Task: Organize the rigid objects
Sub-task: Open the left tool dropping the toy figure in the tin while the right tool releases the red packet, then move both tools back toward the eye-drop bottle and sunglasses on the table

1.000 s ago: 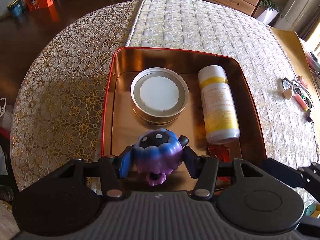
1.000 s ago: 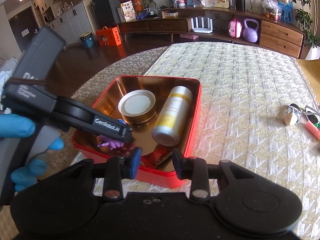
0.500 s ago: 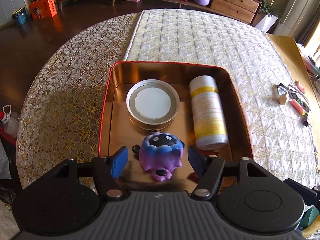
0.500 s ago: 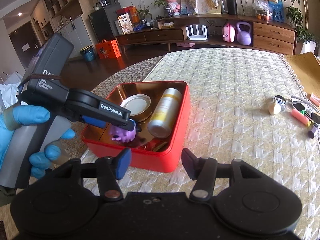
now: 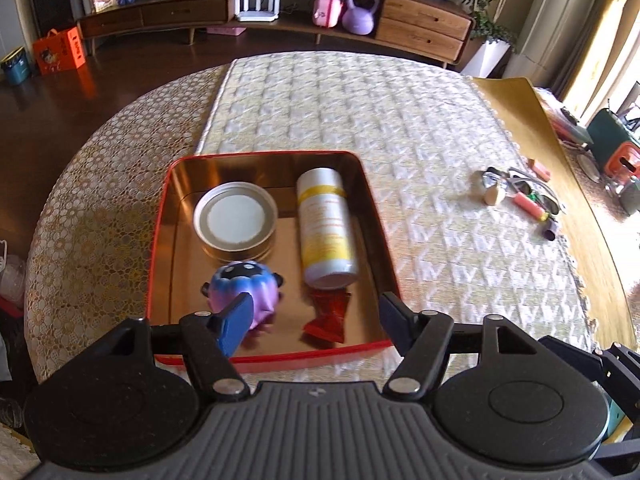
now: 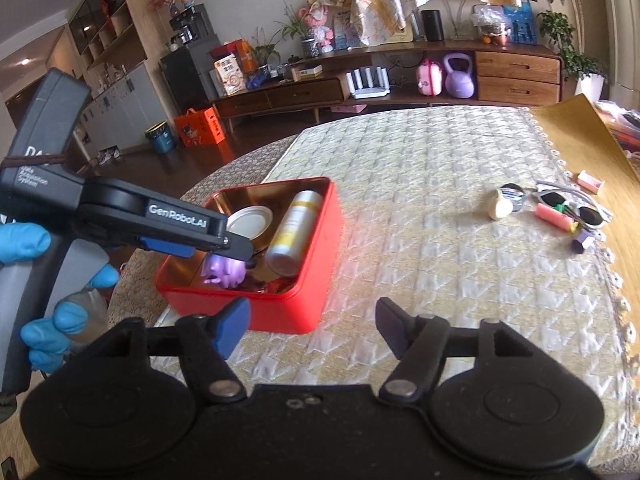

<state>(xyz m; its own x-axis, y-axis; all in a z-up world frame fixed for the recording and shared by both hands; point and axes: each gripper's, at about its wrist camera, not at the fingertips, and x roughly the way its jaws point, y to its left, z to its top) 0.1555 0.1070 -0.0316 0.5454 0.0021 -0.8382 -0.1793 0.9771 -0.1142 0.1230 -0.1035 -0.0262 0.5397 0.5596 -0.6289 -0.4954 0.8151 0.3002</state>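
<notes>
Left gripper [image 5: 316, 316] jaws wide apart, empty; toy [image 5: 244, 292] sits in tin [image 5: 160, 236] by its left finger. Right gripper [image 6: 312, 328] gapes empty.

A long, low wooden sideboard [image 5: 280, 12] runs along the far wall at twelve o'clock, above a dark glossy wood floor [image 5: 60, 112]. At one o'clock, a lilac kettlebell [image 6: 459, 78] sits beside light oak drawers [image 6: 518, 76]. Daylight enters at three o'clock. An orange paper bag [image 6: 199, 127] stands at ten o'clock.
</notes>
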